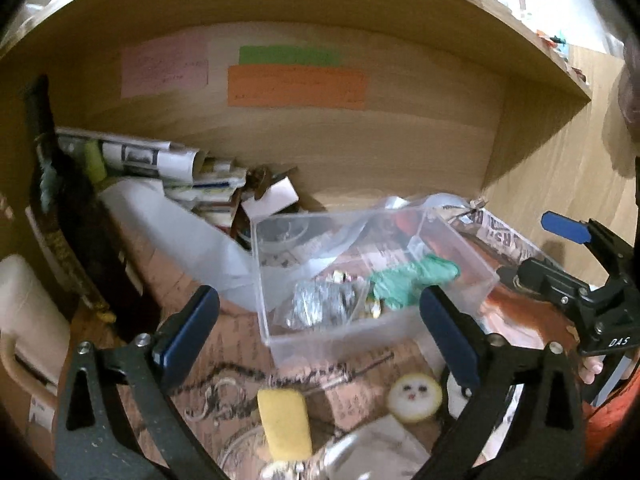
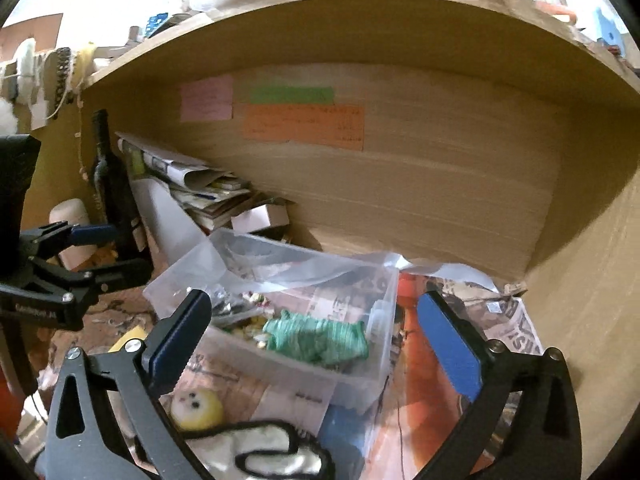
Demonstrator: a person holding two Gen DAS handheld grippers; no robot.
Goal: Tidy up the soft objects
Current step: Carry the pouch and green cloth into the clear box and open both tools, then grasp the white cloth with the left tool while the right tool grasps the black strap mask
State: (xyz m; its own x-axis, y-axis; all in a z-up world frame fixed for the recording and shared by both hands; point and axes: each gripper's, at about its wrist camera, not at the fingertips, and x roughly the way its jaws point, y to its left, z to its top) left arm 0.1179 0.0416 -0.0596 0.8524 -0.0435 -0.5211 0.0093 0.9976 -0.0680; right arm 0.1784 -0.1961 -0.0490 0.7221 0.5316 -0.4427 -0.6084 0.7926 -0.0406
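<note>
Green knitted piece (image 2: 316, 340) lies in the clear box (image 2: 384, 376), long axis crosswise, dead ahead of my right gripper (image 2: 316, 340) — nearer than my left gripper (image 1: 320, 344) — both spread wide, empty.

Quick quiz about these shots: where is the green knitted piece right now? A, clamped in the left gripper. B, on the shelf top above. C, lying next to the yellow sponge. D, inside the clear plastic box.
D: the green knitted piece lies inside the clear plastic box, and both the left gripper and the right gripper are open, gripping nothing.
</note>
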